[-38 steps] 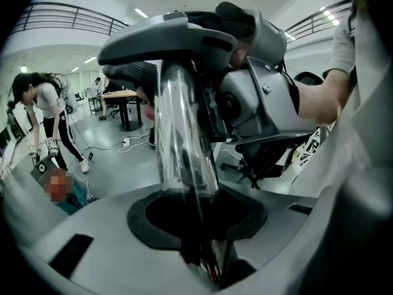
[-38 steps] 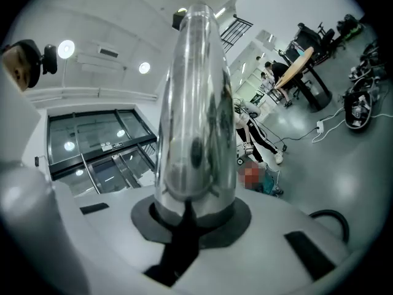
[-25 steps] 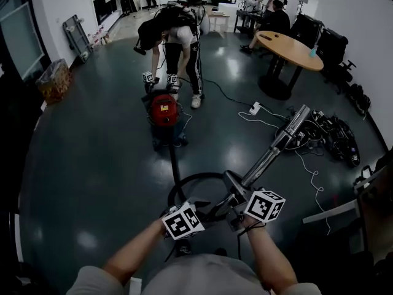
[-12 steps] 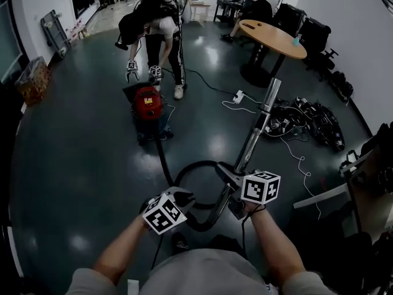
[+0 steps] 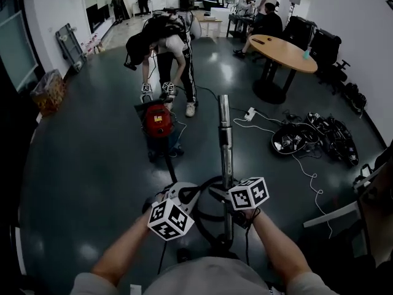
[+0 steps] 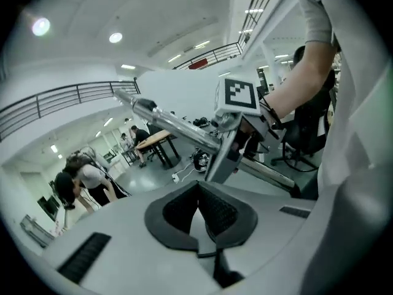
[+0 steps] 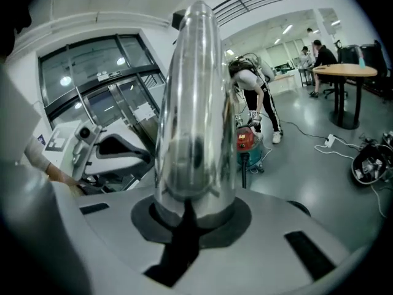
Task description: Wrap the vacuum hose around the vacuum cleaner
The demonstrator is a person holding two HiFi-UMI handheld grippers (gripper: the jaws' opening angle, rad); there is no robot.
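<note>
- Far on the left, the red vacuum cleaner (image 5: 158, 120) is being shown standing on the dark floor (image 5: 86, 177), well apart from both grippers.
- Just behind it, a second person (image 5: 167, 39) is being seen bent forward, and two marker cubes (image 5: 147, 88) are being held just above the cleaner's top.
- The black vacuum hose (image 5: 171, 169) is being trailed along the floor from the cleaner's near side. It is being curled into a loop beneath the two grippers, and it is lying beside the cleaner, not around it.
- The left gripper (image 5: 179, 194) is being held near, left of the wand and just beside the hose loop. Its fingers (image 6: 224, 211) have just been closing and are being pressed together, with nothing between them.
- The metal wand (image 5: 226, 141) is being pointed away toward the far side, its far tip showing to the right of the cleaner.
- The right gripper (image 5: 232, 198) is being held near, right of the left one. Its fingers are being pinched on the wand's near end, and the shiny tube is filling the gap between them in the right gripper view.
- A white power strip (image 5: 250, 111) is being shown on the floor just right of the wand's far tip.
- A round wooden desk (image 5: 284, 45) is being seen far on the right.
- A tangle of cables (image 5: 316, 134) is being shown on the floor nearer than the desk.
</note>
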